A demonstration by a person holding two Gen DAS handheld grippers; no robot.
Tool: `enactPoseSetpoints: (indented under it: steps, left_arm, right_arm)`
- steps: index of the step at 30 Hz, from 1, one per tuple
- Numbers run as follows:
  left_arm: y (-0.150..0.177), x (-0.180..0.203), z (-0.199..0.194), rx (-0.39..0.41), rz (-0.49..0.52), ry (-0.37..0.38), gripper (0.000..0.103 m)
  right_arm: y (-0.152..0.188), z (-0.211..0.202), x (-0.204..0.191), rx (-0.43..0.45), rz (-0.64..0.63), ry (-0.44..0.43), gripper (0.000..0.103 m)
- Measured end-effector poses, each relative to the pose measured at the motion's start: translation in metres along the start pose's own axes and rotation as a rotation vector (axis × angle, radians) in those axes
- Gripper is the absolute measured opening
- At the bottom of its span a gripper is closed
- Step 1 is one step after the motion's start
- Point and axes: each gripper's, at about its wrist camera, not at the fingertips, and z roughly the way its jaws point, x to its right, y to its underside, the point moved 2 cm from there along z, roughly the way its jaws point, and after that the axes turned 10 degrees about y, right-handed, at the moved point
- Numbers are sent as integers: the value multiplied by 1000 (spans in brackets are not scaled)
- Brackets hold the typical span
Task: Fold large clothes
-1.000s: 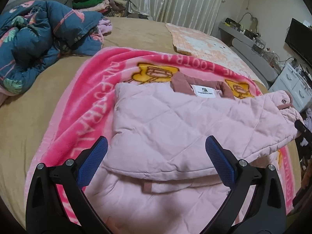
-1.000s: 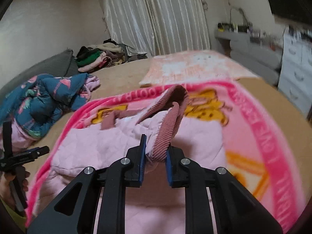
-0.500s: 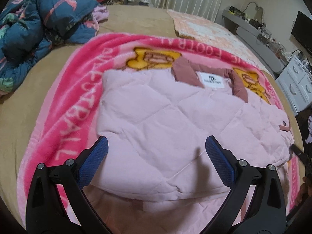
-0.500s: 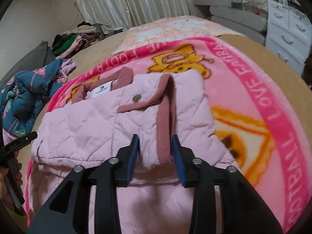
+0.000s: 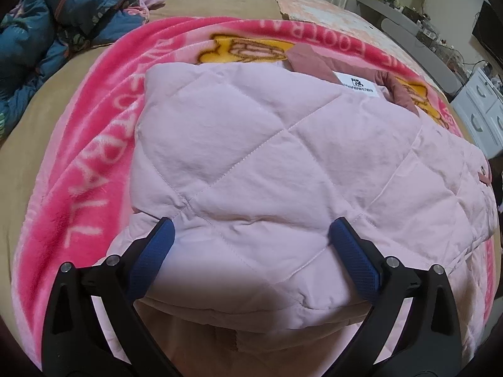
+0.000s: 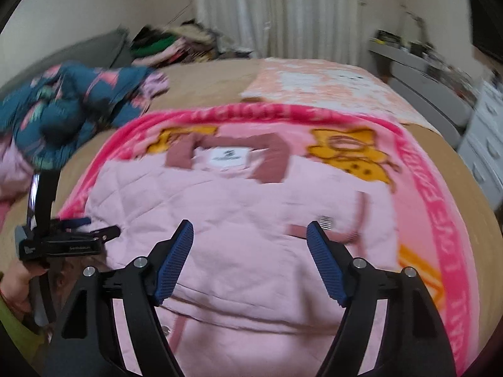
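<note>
A pink quilted jacket with a dusty-rose collar and a white label lies folded on a pink cartoon blanket. My left gripper is open, low over the jacket's near fold, fingers spread on either side of it. In the right wrist view the jacket lies flat with sleeves folded in. My right gripper is open and empty above its lower part. The left gripper also shows there at the jacket's left edge.
A blue patterned duvet is bunched at the far left of the tan bed. A peach patterned cloth lies at the back. White drawers and a grey desk stand on the right. Clothes are heaped by the curtains.
My right gripper has let go of the rose sleeve cuff, opened wide and drawn back. The sleeve now lies folded on the jacket. My left gripper has dropped closer to the jacket.
</note>
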Motion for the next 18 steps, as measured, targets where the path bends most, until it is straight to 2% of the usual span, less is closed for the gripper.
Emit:
enactPoseSetpoints:
  steps: [5,8,18]
  left_arm:
    - [0,0,1,6,6,7,94]
    - [1,0,2,11,9,3,94]
    - [2,1,3,23,14,0,94]
  right_arm:
    - [4,42,-25,-107,-33,-27,74]
    - [20,70,-29,-192,-11,-2,76]
    - [31,86,-29,-179,28,19,80]
